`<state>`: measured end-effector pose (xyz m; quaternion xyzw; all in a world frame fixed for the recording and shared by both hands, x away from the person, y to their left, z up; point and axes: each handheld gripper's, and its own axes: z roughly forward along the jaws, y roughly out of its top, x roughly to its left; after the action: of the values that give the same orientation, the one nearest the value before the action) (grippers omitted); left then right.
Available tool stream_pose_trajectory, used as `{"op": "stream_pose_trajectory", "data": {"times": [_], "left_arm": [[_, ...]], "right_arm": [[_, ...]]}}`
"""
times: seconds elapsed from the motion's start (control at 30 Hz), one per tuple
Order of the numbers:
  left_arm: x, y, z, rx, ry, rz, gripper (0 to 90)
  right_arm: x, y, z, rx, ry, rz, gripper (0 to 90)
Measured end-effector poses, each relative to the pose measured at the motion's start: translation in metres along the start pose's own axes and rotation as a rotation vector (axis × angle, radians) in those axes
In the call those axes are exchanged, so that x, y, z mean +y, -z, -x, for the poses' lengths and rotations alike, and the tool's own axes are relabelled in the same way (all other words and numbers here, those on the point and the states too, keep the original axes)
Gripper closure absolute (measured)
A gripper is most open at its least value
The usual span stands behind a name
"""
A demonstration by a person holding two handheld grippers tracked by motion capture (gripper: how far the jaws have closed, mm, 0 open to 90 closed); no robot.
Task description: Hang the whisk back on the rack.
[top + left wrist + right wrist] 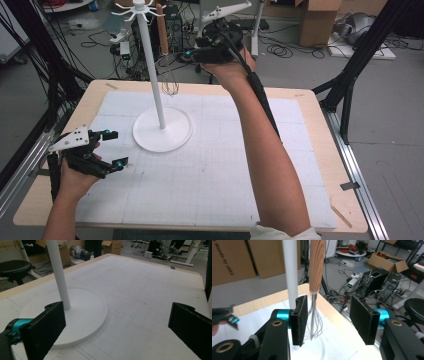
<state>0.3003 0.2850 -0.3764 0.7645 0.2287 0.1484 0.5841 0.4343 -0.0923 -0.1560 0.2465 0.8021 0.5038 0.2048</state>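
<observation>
**A:** ok so where's the whisk (167,65) rn? We see it hanging off the white stand (150,65), wooden handle up, wire loops down, over the far edge of the tabletop (310,150).

**B:** yep, it dangles from one of the hooks at the top, just beside the pole. Stand's round base sits left of center on the white grid mat, closer to the far edge than the near one.

**A:** and the right gripper (192,54)? In the high view we've got it raised above the far edge, pointing left at the whisk.

**B:** right gripper view helps more imo. The right gripper (329,320) has its jaws abt halfway apart, nothing clamped. Whisk (315,290) hangs right in front of the gap, wires next to the left pad (299,320), but we can't tell if they touch. Handle's clear of both pads.

**A:** so not holding anything, got it. Left gripper (114,148)?

**B:** low, near the tabletop's left edge, just beside the stand base. In its own view the left gripper (117,327) is wide open w/ bare mat between the jaws and the base (82,315) right ahead.
</observation>
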Motion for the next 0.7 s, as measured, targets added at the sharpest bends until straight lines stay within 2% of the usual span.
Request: {"op": "stream_pose_trajectory", "data": {"times": [0.27, 0.7], "left_arm": [[0.000, -0.002, 0.001, -0.004, 0.008, 0.001, 1.8], [0.000, -0.005, 0.000, -0.012, 0.015, 0.003, 1.8]], "right_arm": [[-0.043, 0.039, 0.007, 0.034, -0.031, 0.060, 40.8], [-0.113, 0.090, 0.012, 0.019, -0.059, 0.097, 34.0]]}}
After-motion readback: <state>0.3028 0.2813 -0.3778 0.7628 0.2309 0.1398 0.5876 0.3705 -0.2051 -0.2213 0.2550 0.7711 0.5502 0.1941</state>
